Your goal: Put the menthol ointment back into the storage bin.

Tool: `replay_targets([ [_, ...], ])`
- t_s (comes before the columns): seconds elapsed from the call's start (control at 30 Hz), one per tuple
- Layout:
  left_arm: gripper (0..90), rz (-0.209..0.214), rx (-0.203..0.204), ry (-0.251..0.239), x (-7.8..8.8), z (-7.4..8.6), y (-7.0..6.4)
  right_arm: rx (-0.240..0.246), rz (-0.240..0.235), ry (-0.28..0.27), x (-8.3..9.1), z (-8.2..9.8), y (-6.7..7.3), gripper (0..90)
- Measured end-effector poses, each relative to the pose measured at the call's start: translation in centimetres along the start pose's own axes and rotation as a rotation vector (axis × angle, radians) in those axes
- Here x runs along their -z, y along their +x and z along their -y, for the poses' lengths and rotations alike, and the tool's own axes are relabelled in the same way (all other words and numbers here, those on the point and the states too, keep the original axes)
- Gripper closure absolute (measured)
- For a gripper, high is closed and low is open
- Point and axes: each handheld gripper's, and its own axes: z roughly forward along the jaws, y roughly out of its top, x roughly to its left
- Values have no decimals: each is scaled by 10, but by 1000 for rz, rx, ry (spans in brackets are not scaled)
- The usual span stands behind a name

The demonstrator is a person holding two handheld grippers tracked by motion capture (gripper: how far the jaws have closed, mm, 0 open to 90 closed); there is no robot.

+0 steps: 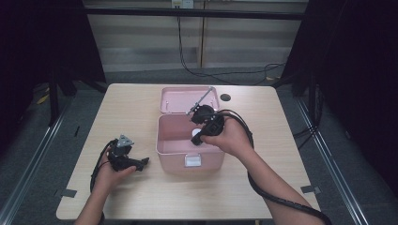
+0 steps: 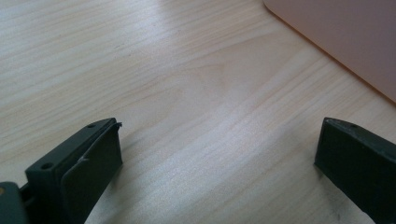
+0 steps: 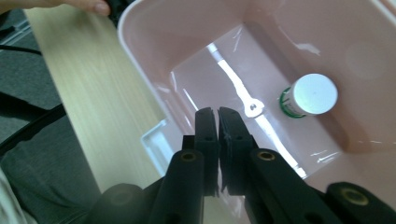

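A pink plastic box (image 1: 187, 161) stands open in the middle of the wooden table, its lid (image 1: 180, 99) tipped back behind it. Inside, on the box floor, stands a small bottle (image 3: 310, 95) with a white cap and a green label. My right gripper (image 3: 218, 112) hangs over the box's inside (image 3: 159, 51), jaws shut against each other with nothing between them; the bottle stands apart from it, to the right in the right gripper view. My left gripper (image 1: 143, 161) rests on the table left of the box, jaws open (image 2: 219, 140) over bare wood, the box's pink wall (image 2: 345, 37) just beyond.
A thin metal stay (image 1: 202, 99) leans across the lid. A round black cable hole (image 1: 225, 97) sits in the table behind the box on the right. Grey tape marks (image 1: 69, 192) lie near the front corners. Cables run over the floor beyond the table.
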Motion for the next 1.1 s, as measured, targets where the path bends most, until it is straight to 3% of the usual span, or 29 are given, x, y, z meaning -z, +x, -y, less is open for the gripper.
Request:
replay_targets([
  [0.57,0,-1,-2,3,0,0,0,15,-9,-4,22,3,8,900],
  [0.83,0,1,2,-2,0,0,0,60,-33,30,12,2,22,900],
  [1.1,0,-2,-2,0,0,0,0,95,-46,58,3,4,27,900],
])
